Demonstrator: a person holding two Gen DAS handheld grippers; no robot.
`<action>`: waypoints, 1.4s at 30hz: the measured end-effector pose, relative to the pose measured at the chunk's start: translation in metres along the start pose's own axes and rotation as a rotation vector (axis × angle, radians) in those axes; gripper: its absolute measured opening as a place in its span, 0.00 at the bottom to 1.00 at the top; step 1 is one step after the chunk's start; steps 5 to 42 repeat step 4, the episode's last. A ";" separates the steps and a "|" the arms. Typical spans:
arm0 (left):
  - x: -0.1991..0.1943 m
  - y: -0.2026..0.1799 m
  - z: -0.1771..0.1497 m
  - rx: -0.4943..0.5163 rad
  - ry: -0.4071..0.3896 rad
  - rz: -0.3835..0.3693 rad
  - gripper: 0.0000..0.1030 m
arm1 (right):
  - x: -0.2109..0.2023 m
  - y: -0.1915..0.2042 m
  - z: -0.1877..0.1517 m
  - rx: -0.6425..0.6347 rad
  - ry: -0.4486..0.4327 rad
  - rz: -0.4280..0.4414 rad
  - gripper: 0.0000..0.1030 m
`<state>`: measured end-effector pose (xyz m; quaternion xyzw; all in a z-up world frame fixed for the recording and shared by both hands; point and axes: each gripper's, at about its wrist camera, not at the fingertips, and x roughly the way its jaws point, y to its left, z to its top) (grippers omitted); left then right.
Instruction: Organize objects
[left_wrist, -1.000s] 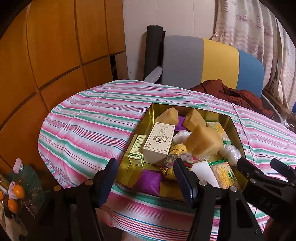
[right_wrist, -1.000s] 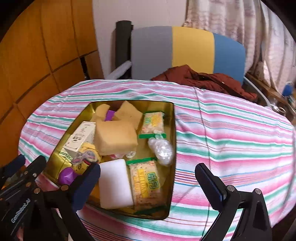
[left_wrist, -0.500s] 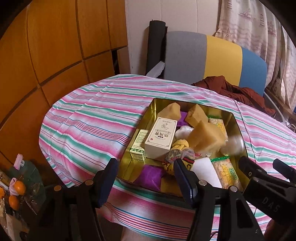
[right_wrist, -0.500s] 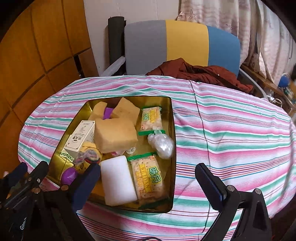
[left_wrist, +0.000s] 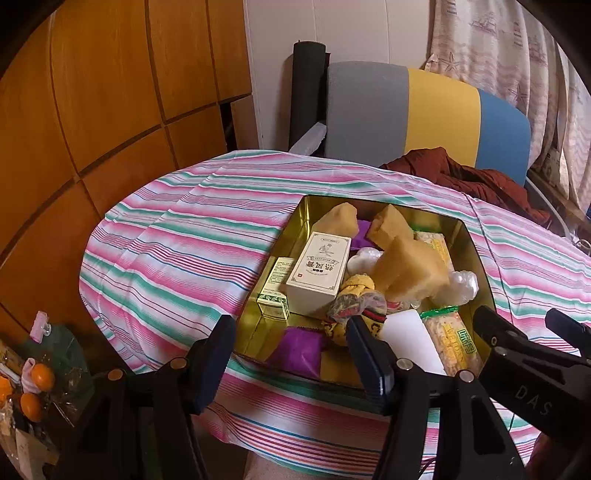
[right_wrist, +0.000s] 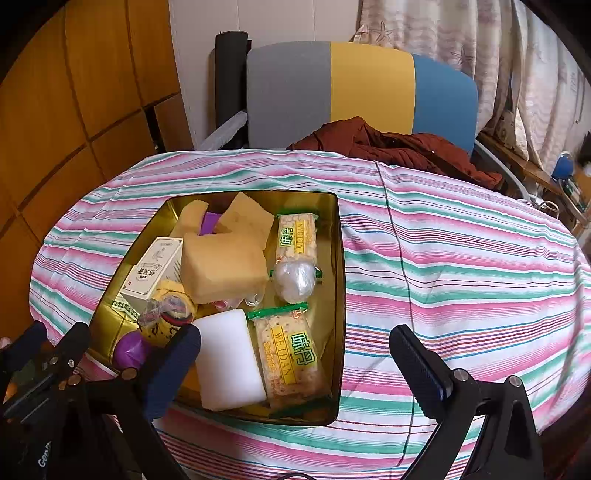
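Striped cloth covers my tabletop (right_wrist: 461, 266), and on it sits the gold tin (right_wrist: 340, 295), crammed with sponges, boxes and snack packs. My left fingers (left_wrist: 291, 354) and right fingers (right_wrist: 295, 363) hang wide open above its near edge, holding nothing. Things are piled up, so grabbing one could knock others out.

We count: one gold tin (right_wrist: 341, 295); three tan sponges (right_wrist: 223, 271); two Weidan snack packs (right_wrist: 290, 356); one white block (right_wrist: 227, 360); two printed boxes (left_wrist: 319, 271); two purple packets (left_wrist: 299, 347).
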<state>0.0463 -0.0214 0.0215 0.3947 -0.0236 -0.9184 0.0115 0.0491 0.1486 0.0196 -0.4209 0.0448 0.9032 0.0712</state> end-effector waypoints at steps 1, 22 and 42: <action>0.000 0.000 0.000 -0.002 -0.001 0.000 0.60 | 0.000 0.000 0.000 -0.001 -0.001 -0.002 1.00; 0.002 0.000 0.000 -0.003 0.006 -0.003 0.60 | 0.000 -0.001 0.000 -0.005 -0.002 -0.005 1.00; 0.002 0.000 0.000 -0.003 0.006 -0.003 0.60 | 0.000 -0.001 0.000 -0.005 -0.002 -0.005 1.00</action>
